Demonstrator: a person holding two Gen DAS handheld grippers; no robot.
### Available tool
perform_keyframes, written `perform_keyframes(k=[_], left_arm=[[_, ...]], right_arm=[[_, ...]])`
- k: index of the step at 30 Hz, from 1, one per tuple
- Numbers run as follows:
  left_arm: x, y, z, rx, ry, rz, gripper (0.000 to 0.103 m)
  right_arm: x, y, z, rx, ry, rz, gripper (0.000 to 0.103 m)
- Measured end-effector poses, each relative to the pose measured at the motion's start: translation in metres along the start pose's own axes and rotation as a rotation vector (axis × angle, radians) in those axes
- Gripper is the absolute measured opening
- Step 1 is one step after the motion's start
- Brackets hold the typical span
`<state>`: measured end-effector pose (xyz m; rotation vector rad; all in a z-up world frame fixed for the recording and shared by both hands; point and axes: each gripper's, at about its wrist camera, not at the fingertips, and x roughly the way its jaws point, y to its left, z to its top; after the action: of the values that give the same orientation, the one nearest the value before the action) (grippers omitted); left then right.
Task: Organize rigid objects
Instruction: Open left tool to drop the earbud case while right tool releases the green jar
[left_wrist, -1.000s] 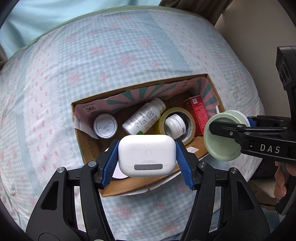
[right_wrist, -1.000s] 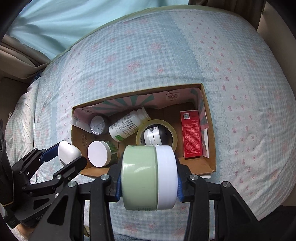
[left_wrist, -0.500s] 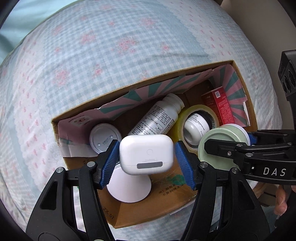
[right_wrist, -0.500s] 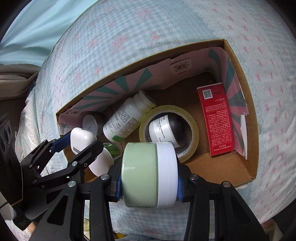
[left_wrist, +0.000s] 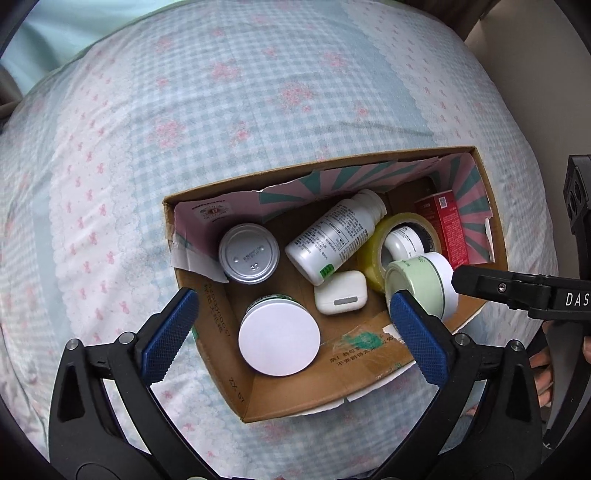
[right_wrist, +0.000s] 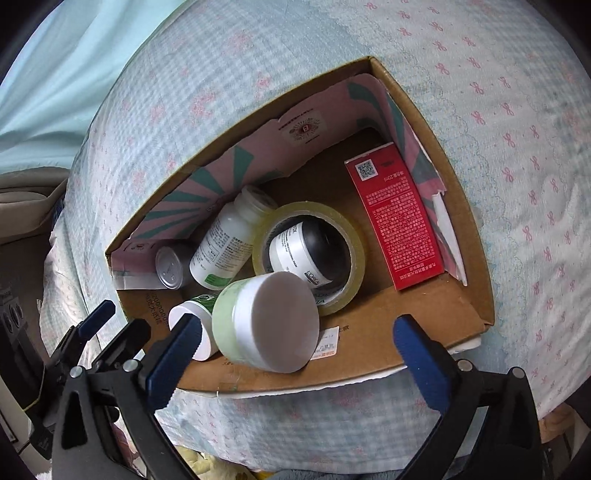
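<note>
A cardboard box (left_wrist: 229, 365) (right_wrist: 476, 229) lies on the bed. The white earbud case (left_wrist: 340, 292) lies on the box floor beside a white pill bottle (left_wrist: 334, 236) (right_wrist: 225, 243). The pale green jar with a white lid (left_wrist: 421, 284) (right_wrist: 266, 325) lies tilted in the box near the front wall, against a tape roll (right_wrist: 310, 254). My left gripper (left_wrist: 295, 332) is open and empty above the box. My right gripper (right_wrist: 295, 350) is open and empty just behind the green jar. The earbud case is hidden in the right wrist view.
The box also holds a red carton (right_wrist: 393, 218) (left_wrist: 445, 221), a silver can (left_wrist: 248, 254) (right_wrist: 170, 266), a white-lidded green jar (left_wrist: 279, 340) (right_wrist: 192, 328) and a dark jar (right_wrist: 314, 247) inside the tape roll. A checked bedspread (left_wrist: 258, 92) surrounds the box.
Both grippers have opened. The earbud case dropped from the left gripper onto the box floor. The green jar left the right gripper and lies tilted in the box.
</note>
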<state>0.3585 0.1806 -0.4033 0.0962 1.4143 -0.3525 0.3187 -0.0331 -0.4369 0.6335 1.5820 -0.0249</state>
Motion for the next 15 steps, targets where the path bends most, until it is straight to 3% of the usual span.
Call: perform_keyframes(k=[15], left_arm=[[-0.083,-0.025,-0.035,-0.013,-0.151,0.048,0.103]], right_arm=[[-0.070,0.016,-0.036,-0.107,-0.124,-0.003,0.103]])
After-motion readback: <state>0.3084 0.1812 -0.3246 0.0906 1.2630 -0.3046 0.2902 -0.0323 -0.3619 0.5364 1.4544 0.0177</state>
